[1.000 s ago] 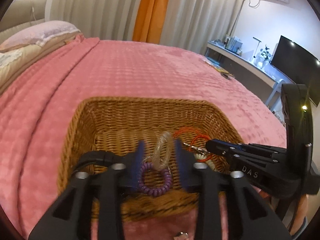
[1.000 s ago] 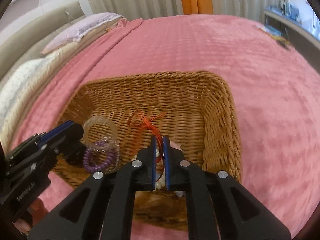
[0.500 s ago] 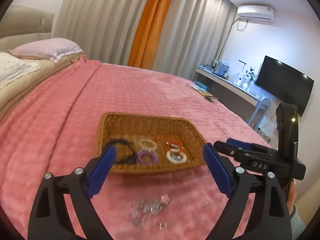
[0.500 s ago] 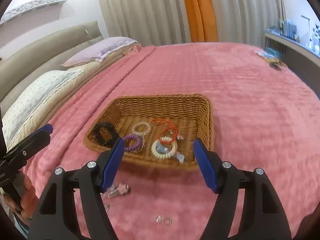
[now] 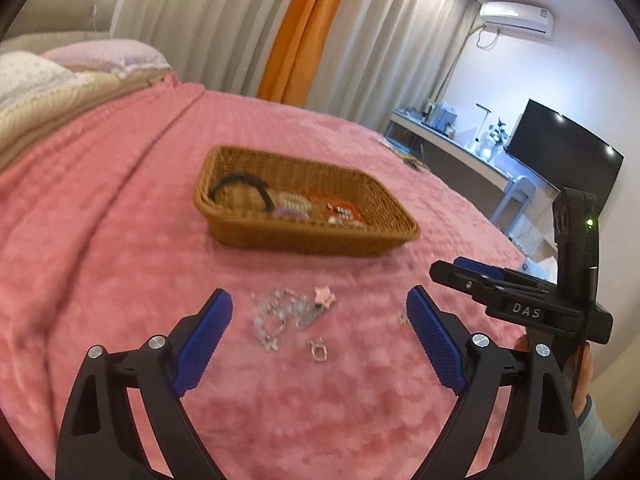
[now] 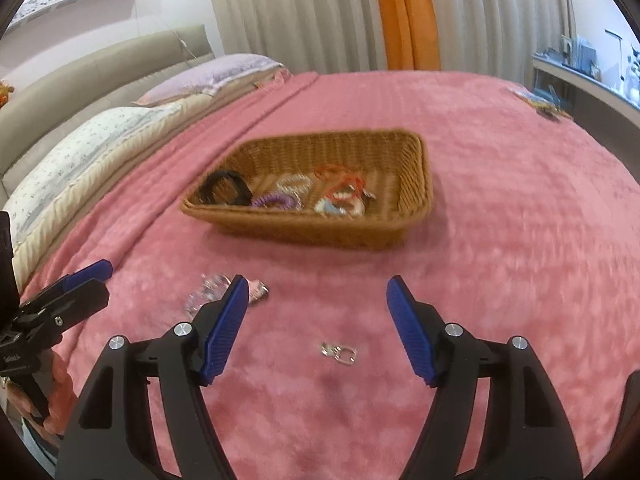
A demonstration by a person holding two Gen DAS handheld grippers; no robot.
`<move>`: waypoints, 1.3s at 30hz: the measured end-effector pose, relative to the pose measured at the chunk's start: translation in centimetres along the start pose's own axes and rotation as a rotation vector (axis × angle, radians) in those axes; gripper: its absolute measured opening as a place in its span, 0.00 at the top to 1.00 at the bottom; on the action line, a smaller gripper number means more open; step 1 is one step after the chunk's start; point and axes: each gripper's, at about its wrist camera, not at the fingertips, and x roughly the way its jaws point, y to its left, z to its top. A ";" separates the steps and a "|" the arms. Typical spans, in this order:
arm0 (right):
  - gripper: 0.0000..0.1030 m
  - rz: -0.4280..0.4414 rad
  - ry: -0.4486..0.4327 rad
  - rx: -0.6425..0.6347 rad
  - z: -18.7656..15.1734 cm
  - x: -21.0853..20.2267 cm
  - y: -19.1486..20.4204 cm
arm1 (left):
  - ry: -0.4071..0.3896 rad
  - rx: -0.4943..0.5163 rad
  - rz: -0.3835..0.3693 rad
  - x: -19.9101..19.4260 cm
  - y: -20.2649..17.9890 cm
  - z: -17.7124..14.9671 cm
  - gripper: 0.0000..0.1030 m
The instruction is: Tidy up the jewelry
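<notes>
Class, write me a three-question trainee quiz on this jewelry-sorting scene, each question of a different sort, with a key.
1. True or false: both the left gripper and the right gripper are open and empty.
2. Multiple choice: the black hair tie lies A) on the blanket, B) in the wicker basket, C) in a gripper.
3. Fill in: the small silver clasp lies on the pink ____, outside the basket.

Key: 1 true; 2 B; 3 blanket.

Blur all over the basket!
The wicker basket [image 6: 412,200] contents smear together; the silver chain pile [image 5: 280,314] hides partly behind the right tongs [image 6: 314,300].
</notes>
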 end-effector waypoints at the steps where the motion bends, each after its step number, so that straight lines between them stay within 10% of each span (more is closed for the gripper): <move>1: 0.34 0.001 0.005 0.006 -0.4 0.2 -0.2 | 0.007 0.002 0.001 0.3 0.0 -0.3 0.16; 28: 0.77 -0.039 0.176 -0.103 -4.2 5.1 0.9 | 0.306 0.124 0.078 8.4 -2.2 -3.7 0.45; 39: 0.83 0.019 0.134 -0.156 -4.6 3.8 2.1 | 0.279 0.131 0.087 8.5 -2.3 -3.5 0.97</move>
